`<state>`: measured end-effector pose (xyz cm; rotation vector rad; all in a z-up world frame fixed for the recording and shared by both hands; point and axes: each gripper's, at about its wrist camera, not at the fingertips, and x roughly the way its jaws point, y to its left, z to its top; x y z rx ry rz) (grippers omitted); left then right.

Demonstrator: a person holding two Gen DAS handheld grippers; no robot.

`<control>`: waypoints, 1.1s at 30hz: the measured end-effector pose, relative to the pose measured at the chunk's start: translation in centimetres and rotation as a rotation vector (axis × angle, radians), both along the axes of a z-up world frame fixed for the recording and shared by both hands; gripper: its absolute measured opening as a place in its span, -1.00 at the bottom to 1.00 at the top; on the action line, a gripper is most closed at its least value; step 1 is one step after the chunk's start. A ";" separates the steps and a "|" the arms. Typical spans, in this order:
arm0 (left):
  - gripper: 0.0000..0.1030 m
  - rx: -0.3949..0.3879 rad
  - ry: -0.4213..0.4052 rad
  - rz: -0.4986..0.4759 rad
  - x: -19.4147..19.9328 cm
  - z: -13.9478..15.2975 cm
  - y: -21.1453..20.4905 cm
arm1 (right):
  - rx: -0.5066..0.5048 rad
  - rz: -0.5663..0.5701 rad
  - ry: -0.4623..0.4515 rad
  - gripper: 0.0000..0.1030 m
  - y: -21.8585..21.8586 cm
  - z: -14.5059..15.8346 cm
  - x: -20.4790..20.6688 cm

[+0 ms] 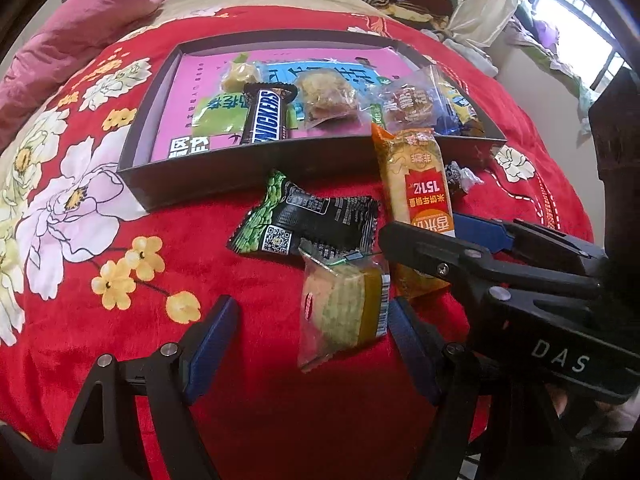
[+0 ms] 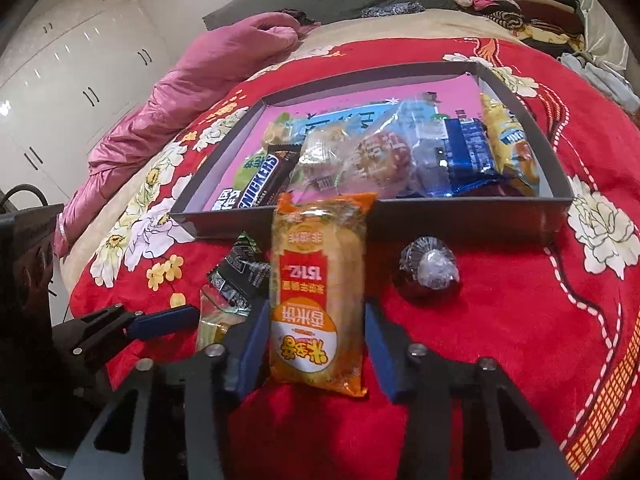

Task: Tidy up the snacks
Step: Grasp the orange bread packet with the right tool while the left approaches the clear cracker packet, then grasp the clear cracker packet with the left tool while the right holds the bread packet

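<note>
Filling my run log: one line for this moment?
left gripper: open, straddling cake packet | right gripper: open around orange packet

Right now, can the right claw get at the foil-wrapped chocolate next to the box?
Probably yes. The right claw is open astride the orange rice cracker pack, and the foil-wrapped chocolate lies just beside on bare blanket, nothing covering it.

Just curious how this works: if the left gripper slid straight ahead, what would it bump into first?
Probably the clear-wrapped yellow cake, which lies between the open left gripper. Beyond it lies the black-green packet.
</note>
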<state>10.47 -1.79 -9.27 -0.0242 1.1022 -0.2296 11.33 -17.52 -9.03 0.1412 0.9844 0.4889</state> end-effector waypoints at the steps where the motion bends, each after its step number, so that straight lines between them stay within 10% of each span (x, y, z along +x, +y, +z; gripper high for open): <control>1: 0.53 0.001 -0.001 -0.003 0.1 0.0 -0.1 | 0.002 0.004 -0.001 -0.16 0.0 0.0 0.1; 33: -0.30 -0.066 0.018 -0.004 -0.1 0.3 1.4 | 0.083 -0.002 -0.016 -0.24 -2.2 0.7 -0.4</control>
